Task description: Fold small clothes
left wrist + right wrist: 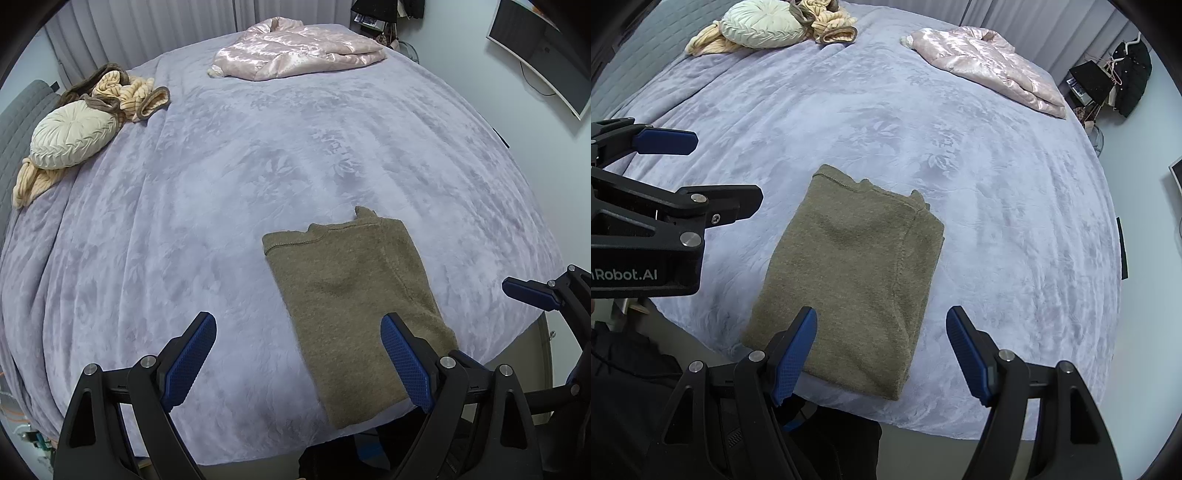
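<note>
Lying flat near the front edge of the bed, the folded olive-green knitted sweater (354, 295) forms a neat oblong on the lilac plush bedspread (229, 192), one narrow end reaching right to the bedspread's edge, its stitched neckline end pointing up the bed. And the left gripper (299, 354) hangs above that front edge, jaws spread wide and holding nothing, its blue textured pads framing bare bedspread on one side and the sweater's lower corner on the other. Over on the right wrist view, the right gripper (882, 350) is likewise parted and empty, poised over the sweater's near end, with the left gripper's black frame visible just to the side. Further up the bed, a shiny pale-pink quilted jacket (299, 51) lies loosely folded, well apart from the sweater. At the far corner, a round cream pleated cushion (74, 134) rests on a heap of peach ribbed fabric (129, 92). A dark sleeve shows below the right gripper.
</note>
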